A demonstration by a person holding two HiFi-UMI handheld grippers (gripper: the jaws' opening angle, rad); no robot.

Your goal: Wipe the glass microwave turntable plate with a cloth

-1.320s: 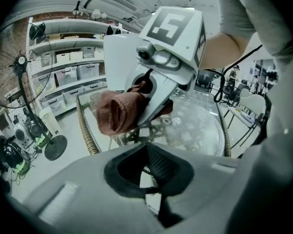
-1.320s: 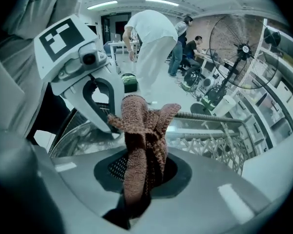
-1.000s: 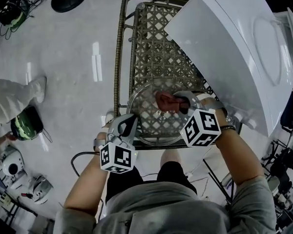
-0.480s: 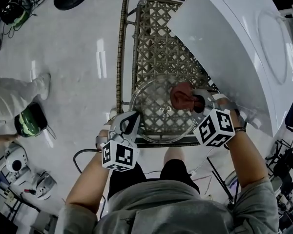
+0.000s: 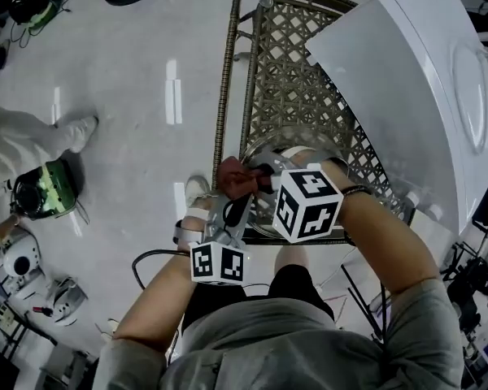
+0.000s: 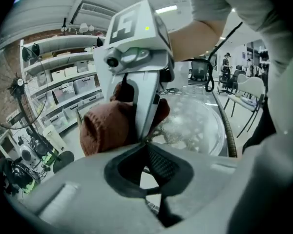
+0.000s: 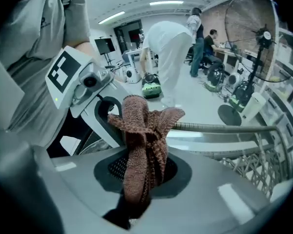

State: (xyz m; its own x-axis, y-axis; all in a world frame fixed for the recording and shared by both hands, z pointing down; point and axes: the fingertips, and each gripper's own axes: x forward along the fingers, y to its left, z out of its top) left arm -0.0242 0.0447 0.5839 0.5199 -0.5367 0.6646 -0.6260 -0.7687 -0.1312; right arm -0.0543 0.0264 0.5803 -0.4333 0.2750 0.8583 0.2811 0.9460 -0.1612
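The glass turntable plate [image 5: 264, 146] lies on a wicker lattice table [image 5: 285, 63], mostly hidden under my right arm. In the left gripper view the glass plate [image 6: 198, 126] spreads away from my left gripper [image 6: 147, 147], whose jaws are shut on its near rim. My right gripper [image 5: 256, 179] is shut on a bunched brown cloth [image 5: 230, 173] and holds it at the plate's left edge, right above my left gripper [image 5: 232, 210]. The brown cloth [image 7: 144, 130] sticks up out of the right gripper [image 7: 142, 165], with the left gripper [image 7: 106, 115] just behind it.
A white microwave [image 5: 407, 88] stands on the table's right side, close to my right arm. The table's raised rail [image 5: 225, 80] runs along its left edge. On the floor to the left are a person's legs [image 5: 24, 145] and a green device [image 5: 41, 189].
My right gripper has carried the cloth across the plate from its right side to its left edge, ending beside the left gripper. The left gripper has stayed at the rim.
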